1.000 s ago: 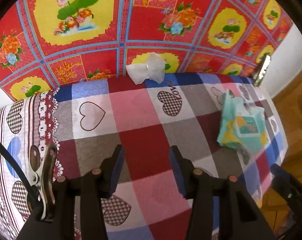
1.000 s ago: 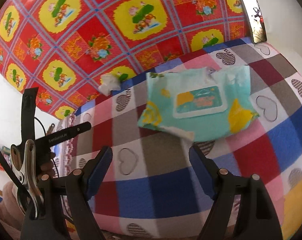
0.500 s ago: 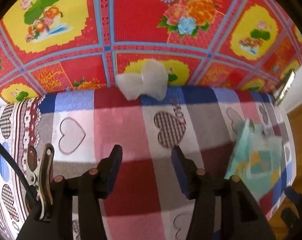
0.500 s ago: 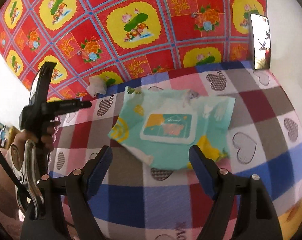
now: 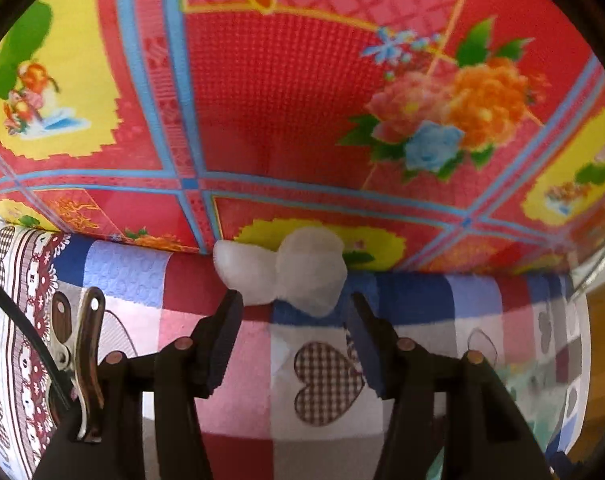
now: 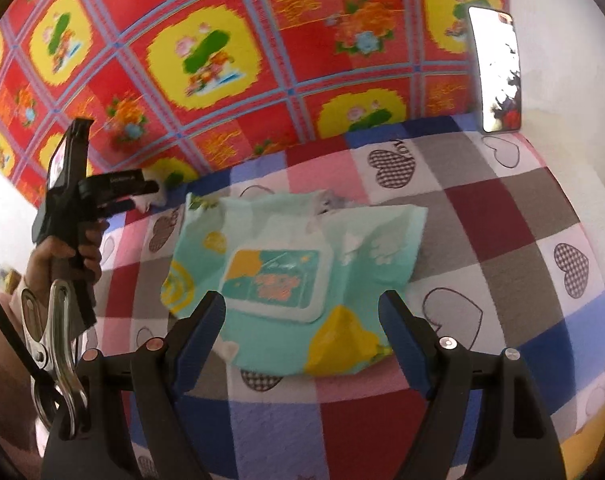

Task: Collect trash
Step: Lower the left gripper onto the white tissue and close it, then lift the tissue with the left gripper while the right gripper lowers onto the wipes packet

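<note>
Against the table's back edge, tissue (image 5: 282, 270) before opening left claw (image 5: 294, 320)

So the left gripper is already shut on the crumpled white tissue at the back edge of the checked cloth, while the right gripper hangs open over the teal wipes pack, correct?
Not quite. In the left wrist view the left gripper is not shut on the crumpled white tissue: its jaws are opening, and the tissue lies just beyond the fingertips, ungripped. The rest holds: the right gripper hangs open over the teal wipes pack on the checked cloth.
</note>
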Available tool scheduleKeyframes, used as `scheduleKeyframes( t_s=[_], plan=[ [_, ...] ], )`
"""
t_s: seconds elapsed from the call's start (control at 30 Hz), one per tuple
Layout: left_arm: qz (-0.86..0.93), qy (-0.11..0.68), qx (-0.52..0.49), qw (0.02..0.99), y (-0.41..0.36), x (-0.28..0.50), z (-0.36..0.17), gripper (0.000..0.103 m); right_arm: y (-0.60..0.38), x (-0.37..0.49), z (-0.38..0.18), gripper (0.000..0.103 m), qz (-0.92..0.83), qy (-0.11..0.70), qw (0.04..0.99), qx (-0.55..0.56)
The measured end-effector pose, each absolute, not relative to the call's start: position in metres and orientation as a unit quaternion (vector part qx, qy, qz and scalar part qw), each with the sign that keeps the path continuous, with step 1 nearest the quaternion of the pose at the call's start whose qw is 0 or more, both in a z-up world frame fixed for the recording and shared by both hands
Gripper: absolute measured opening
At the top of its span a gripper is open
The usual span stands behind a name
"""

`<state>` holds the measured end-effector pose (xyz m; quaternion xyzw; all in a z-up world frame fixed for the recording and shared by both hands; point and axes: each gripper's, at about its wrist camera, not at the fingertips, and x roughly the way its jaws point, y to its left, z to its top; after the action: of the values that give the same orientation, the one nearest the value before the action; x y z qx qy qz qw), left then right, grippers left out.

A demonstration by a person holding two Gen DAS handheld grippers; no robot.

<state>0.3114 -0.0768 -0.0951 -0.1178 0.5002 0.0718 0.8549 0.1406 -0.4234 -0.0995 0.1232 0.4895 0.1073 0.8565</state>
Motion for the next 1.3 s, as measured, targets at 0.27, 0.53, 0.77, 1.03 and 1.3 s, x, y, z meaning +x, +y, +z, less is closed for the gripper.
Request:
scheduleKeyframes(
  t_s=[0.27,0.53,0.77,1.03,1.3],
  plan=[
    [0.140,0.490,-0.129,0.851,-0.082,0.331,-0.110,0.056,-0.437,0.151,-0.114,0.081,0.099,0.505,0.847,0.135],
    [0.184,0.495,-0.140,0.838,-0.089,0.344,-0.127,0.056,-0.442,0.157,-0.126,0.081,0.097,0.515,0.839,0.147],
    [0.190,0.490,-0.135,0.840,-0.094,0.349,-0.133,0.050,-0.442,0.160,-0.133,0.081,0.101,0.525,0.830,0.161],
    [0.180,0.488,-0.139,0.843,-0.079,0.334,-0.135,0.018,-0.439,0.162,-0.137,0.081,0.112,0.530,0.822,0.176],
    [0.157,0.480,-0.141,0.852,-0.071,0.304,-0.122,0.014,-0.420,0.161,-0.134,0.081,0.144,0.530,0.819,0.166]
  ],
)
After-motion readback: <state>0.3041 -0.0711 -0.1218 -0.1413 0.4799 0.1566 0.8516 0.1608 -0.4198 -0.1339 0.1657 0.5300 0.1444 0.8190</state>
